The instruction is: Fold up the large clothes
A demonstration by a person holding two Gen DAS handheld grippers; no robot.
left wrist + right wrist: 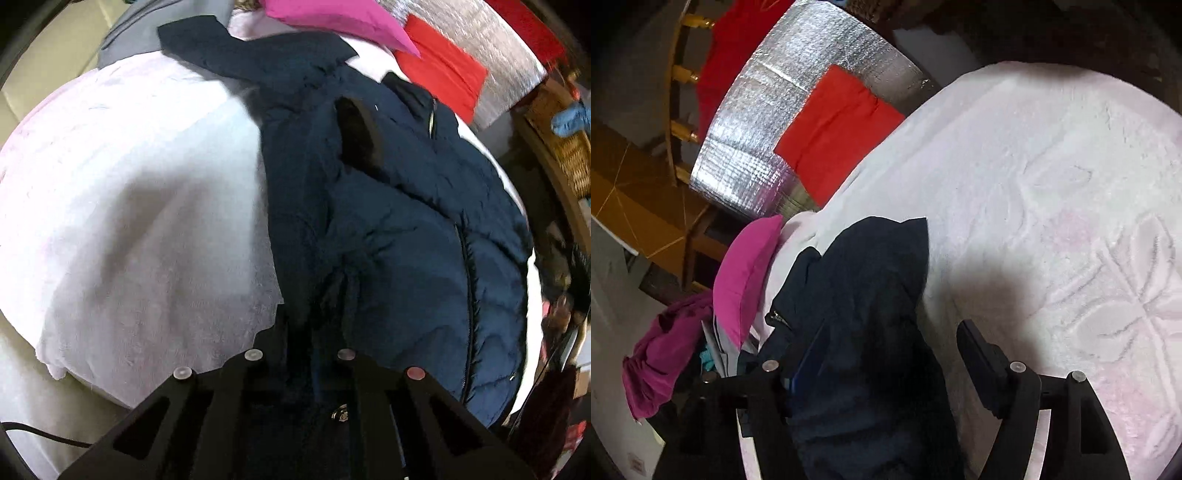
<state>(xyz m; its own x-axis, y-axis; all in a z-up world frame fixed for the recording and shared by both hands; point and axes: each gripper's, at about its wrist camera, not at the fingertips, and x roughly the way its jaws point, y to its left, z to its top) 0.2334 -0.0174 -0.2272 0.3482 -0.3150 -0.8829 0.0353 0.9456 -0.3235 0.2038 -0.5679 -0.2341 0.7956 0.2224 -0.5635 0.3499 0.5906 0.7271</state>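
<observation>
A navy quilted jacket [388,221] lies along a pale pink fleecy blanket [129,184], its zip running down the right side and one sleeve [240,55] stretched toward the upper left. My left gripper [299,336] is shut on a bunched fold of the jacket's near edge; its fingertips are buried in the dark cloth. In the right wrist view the same jacket [871,295] drapes between the fingers of my right gripper [890,358], whose jaws stand wide apart. The right finger [979,354] is bare over the blanket [1052,184]; the left finger sits against the cloth.
A magenta cushion [340,18] and a red cloth [443,74] on a silver foil mat [491,48] lie beyond the jacket. A wicker basket [569,155] stands at the right. A grey garment [147,29] is at the far left. A purple garment [657,362] hangs off the edge.
</observation>
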